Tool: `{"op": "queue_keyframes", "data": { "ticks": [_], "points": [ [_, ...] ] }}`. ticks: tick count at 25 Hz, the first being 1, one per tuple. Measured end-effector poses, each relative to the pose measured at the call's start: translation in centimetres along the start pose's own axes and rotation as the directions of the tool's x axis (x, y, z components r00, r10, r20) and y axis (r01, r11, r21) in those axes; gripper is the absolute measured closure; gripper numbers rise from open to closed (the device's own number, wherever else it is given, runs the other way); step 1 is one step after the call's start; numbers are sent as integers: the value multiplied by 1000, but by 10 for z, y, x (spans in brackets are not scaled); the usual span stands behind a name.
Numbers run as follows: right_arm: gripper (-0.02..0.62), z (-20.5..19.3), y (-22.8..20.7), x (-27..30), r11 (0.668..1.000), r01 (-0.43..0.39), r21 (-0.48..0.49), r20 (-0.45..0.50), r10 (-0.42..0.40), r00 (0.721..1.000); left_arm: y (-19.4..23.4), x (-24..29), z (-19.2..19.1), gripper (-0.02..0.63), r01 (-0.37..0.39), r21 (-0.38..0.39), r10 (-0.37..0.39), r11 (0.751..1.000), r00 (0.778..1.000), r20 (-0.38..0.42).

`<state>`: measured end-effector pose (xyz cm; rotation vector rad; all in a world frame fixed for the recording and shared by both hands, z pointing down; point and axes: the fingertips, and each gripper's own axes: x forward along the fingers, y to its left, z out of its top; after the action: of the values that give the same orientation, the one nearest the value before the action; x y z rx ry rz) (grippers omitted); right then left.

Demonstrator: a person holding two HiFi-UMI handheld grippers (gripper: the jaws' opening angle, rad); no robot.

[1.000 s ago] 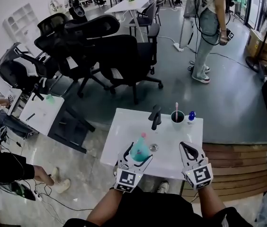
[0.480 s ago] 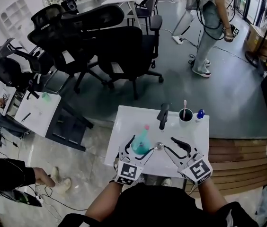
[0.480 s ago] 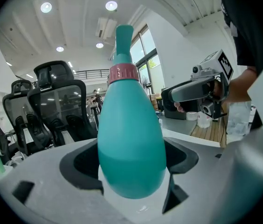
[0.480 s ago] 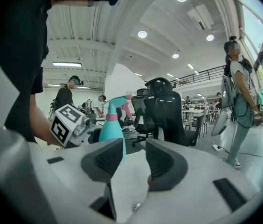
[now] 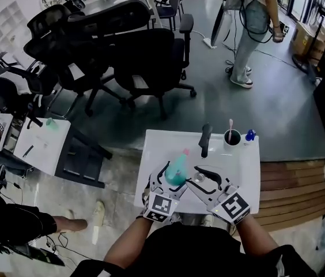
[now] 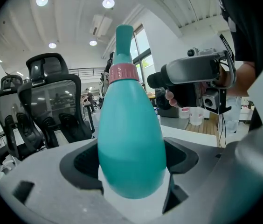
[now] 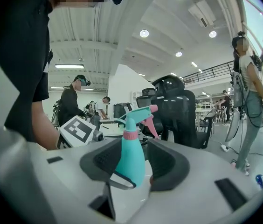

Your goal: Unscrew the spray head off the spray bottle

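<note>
Fingers [image 6: 75, 162] of the left gripper [image 5: 174, 181] pinch the spray bottle [image 5: 178, 165] by its belly;
right gripper [image 5: 197, 178] reaches in sideways, jaws just opening, bottle between them, not gripped

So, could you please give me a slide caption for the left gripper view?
Left gripper clamped on the teal spray bottle, office chairs behind.

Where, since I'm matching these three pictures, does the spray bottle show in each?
Head view: spray bottle low centre, in the left gripper.
Left gripper view: centre, large, between the jaws.
Right gripper view: centre, smaller.
Shared landmark: black office chairs beyond it.
</note>
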<state>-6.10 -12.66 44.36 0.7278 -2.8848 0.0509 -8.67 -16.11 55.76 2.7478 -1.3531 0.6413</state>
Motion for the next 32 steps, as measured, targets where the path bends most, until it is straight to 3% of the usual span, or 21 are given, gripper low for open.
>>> {"op": "queue_keyframes", "data": {
  "ticks": [15,21,32],
  "points": [
    [417,10,-1,19,999,43,-1,7,-43,999,-24,16,0,196,41,46,-40,998,999,-22],
    [457,16,-10,11,995,93,18,44,-94,995,-32,19,19,196,43,61,-44,997,999,7],
    [462,32,-15,-13,998,15,58,114,-21,993,-46,13,41,198,95,96,-99,991,994,39]
  ]
}}
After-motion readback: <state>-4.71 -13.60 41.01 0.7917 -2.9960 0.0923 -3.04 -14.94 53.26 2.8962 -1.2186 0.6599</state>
